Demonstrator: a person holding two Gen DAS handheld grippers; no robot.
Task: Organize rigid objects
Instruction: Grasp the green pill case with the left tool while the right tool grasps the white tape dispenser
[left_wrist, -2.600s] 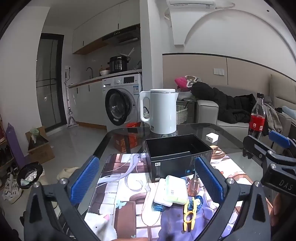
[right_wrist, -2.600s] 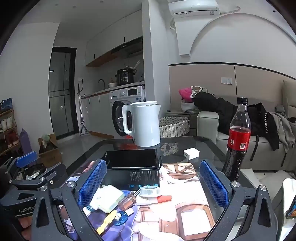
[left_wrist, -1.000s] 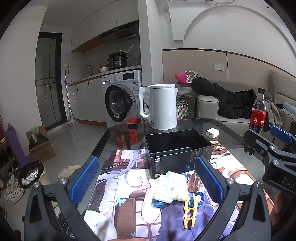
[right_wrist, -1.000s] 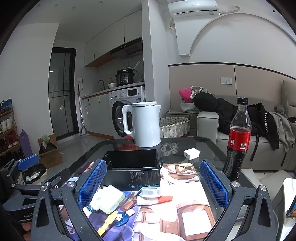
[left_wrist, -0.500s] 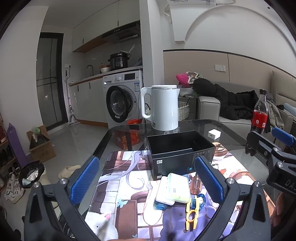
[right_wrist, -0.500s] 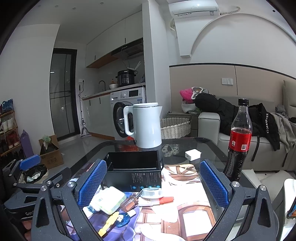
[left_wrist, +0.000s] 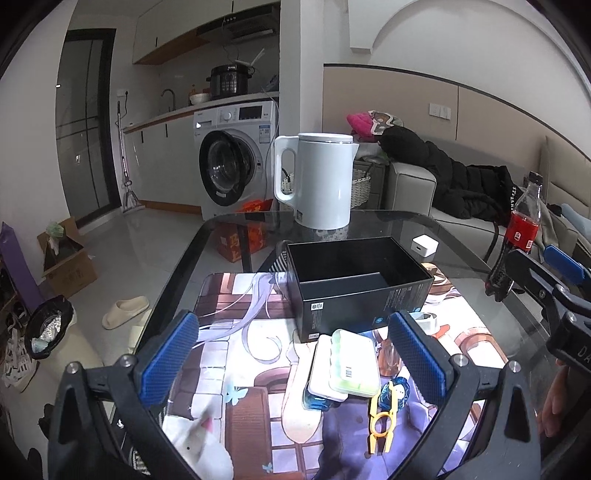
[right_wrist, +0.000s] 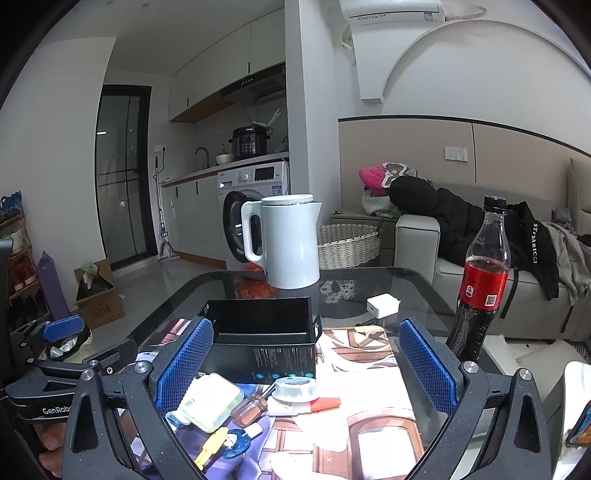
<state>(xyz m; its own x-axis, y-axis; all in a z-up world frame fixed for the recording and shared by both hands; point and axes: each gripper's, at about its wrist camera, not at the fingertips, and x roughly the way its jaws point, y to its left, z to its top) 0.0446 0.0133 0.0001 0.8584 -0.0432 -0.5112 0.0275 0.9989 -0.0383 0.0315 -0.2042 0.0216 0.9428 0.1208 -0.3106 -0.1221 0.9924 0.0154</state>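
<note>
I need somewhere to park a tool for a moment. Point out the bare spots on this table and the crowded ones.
Free: the mat right of the tape roll, toward the cola bottle, and the glass between the kettle and the white charger. Crowded: the pile in front of the black box, around the green case.

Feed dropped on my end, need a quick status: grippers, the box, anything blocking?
Left gripper and right gripper open, empty, hovering. Black box open, nothing visible inside; small items piled in front. Path clear; kettle behind box.
</note>
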